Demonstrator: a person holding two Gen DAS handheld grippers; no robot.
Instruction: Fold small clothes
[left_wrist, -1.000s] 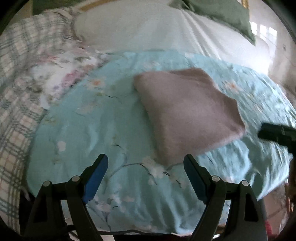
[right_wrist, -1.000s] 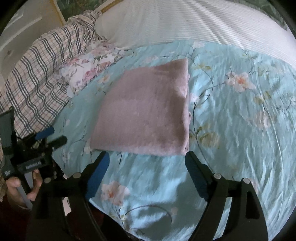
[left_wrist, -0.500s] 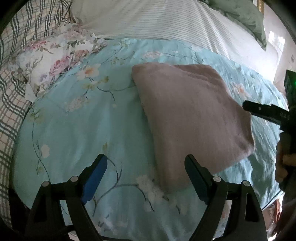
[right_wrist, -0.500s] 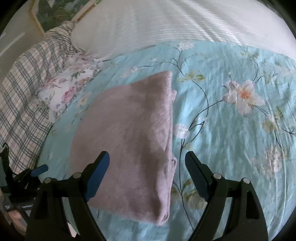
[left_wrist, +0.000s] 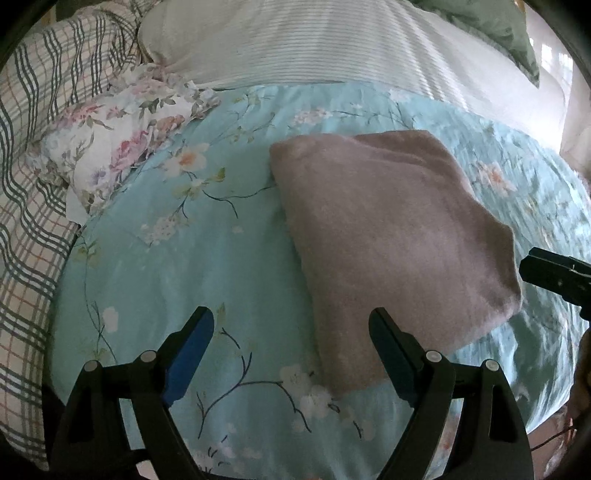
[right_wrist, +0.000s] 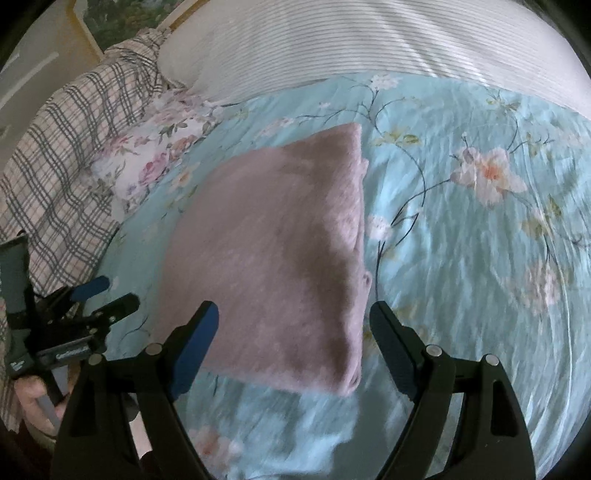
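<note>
A mauve garment (left_wrist: 391, 243) lies folded into a thick rectangle on the turquoise floral bedspread (left_wrist: 192, 258), nearer the bed's front edge than the white striped bedding (left_wrist: 332, 40) behind it. A floral pillow (left_wrist: 122, 147) and a plaid blanket (left_wrist: 33, 122) sit toward the bed's left side, well apart from the garment.

The left gripper (left_wrist: 291, 334) hovers over the garment's near left corner, its jaws spread wide and holding nothing. The right gripper (right_wrist: 293, 328) hangs over the near edge on the other side, also spread wide and empty, with the stacked layer edges (right_wrist: 360, 254) showing along the garment's right side.

The garment looks already folded at least once, so the step in hand is probably one more fold or a tidying. To do it well, each gripper should come down on a near corner and pinch every layer together, not just the top one, then lift both corners evenly so the stack does not skew or slide apart.
</note>
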